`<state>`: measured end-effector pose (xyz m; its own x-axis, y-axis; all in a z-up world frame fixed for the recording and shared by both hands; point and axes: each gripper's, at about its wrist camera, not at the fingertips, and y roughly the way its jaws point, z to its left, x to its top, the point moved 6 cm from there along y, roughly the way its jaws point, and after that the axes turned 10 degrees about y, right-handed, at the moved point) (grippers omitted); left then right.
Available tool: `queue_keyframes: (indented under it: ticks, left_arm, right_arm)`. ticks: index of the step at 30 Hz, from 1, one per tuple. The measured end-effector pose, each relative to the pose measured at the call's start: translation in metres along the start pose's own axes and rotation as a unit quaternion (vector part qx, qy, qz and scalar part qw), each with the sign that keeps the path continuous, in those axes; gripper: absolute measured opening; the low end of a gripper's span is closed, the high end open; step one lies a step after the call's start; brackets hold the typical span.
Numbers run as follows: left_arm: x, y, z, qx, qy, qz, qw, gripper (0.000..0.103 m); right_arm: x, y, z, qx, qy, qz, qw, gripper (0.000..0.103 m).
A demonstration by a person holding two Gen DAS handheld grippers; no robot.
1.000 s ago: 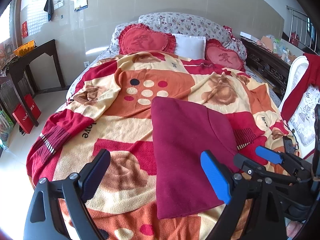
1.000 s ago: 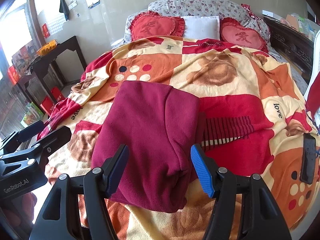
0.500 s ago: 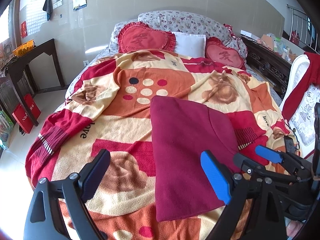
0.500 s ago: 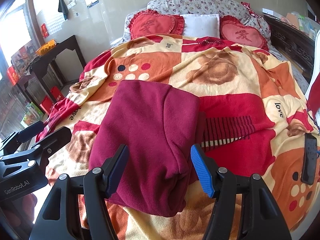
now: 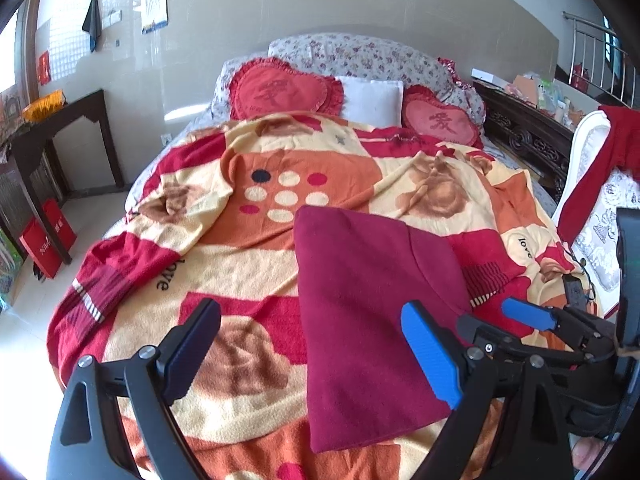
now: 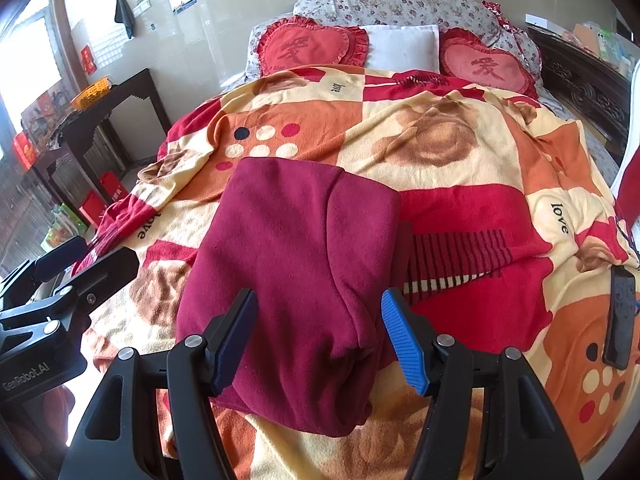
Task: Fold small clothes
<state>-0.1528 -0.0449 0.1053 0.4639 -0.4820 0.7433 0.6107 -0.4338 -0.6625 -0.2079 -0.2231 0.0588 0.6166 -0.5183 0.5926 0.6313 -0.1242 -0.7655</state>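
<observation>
Room: bedroom, tiled wall at 12 o'clock; we hold both tools above the foot of a bed (image 5: 516, 184).
Surface: patchwork blanket (image 5: 248, 256) in red, orange and cream, covering the bed.
Backdrop: two heart cushions (image 5: 280, 92) and a white pillow (image 5: 372, 98) at 12 o'clock; a dark side table (image 5: 68, 120) at 9 o'clock.
Stray item: dark handset (image 6: 619, 312) lying on the blanket at 3 o'clock in the right view, well apart from the cloth.
Task item: maroon garment (image 6: 296, 264), already doubled over itself, lying flat on the blanket near the foot edge.
Long axis: it runs from 6 to 12 o'clock in the right view, away from us towards the cushions (a seam or folded edge runs the same way, right of centre).
Left gripper (image 5: 316, 356): jaws spread wide and empty; the garment's left edge lies between them, closer to the blue finger, with no pad touching cloth that we can see.
Right gripper (image 6: 320, 340): jaws apart, holding nothing; the garment's near end sits straight beyond and between the fingers, and the pads do not appear to press it.
Nearer tool: the right, we judge, since it is centred on the near end while the left sits off at the 9 o'clock flank.
Next move, our judgement: a further fold would bring the near end up towards 12 o'clock, across the long axis.
</observation>
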Motion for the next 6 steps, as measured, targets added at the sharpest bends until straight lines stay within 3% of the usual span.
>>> queue_keyframes:
  ticks: [6]
  left_arm:
    - [0.0044, 0.0003, 0.0032, 0.008, 0.001, 0.003, 1.0, 0.094]
  right_arm:
    - [-0.0002, 0.0003, -0.0008, -0.002, 0.0, -0.001, 1.0, 0.045]
